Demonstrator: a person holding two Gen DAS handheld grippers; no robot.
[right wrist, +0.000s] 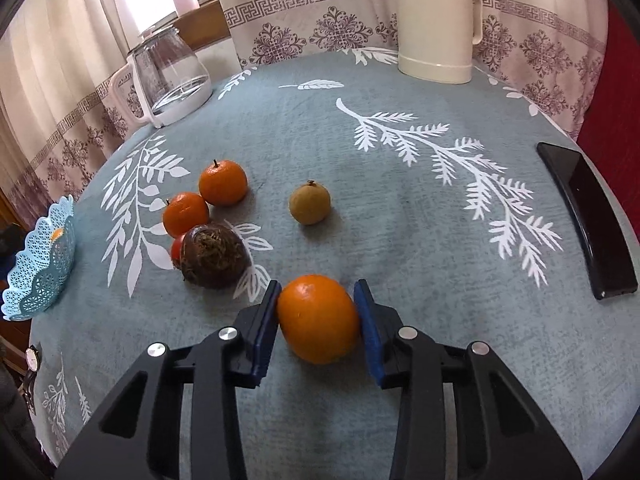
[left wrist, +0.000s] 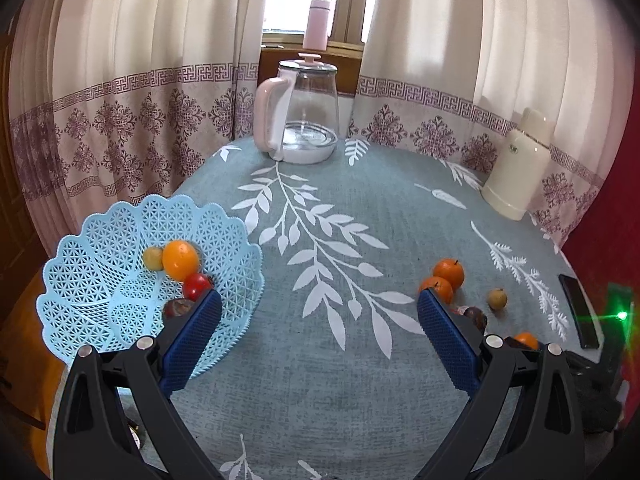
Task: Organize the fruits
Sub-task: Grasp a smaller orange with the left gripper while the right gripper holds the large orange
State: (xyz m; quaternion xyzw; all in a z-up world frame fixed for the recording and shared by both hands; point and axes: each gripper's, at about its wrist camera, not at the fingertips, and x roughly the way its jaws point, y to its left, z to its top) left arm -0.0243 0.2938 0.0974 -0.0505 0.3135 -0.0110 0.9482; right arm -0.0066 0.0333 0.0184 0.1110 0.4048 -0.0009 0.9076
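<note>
A light blue lattice basket (left wrist: 100,280) sits at the table's left edge and holds an orange (left wrist: 181,260), a small tan fruit (left wrist: 153,258), a red fruit (left wrist: 196,285) and a dark fruit (left wrist: 178,307). My left gripper (left wrist: 318,300) hovers open beside the basket, nothing between its fingers. My right gripper (right wrist: 318,300) is shut on a large orange (right wrist: 318,318) resting low over the cloth. Beyond it lie two tangerines (right wrist: 223,183) (right wrist: 185,214), a dark brown fruit (right wrist: 214,256) hiding a small red one (right wrist: 177,250), and a tan round fruit (right wrist: 310,203).
A glass kettle with a pink handle (left wrist: 298,114) stands at the back, a cream thermos (right wrist: 436,20) at the back right. A black phone (right wrist: 588,216) lies near the right edge. The round table's teal leaf-print cloth (left wrist: 340,380) ends at curtains.
</note>
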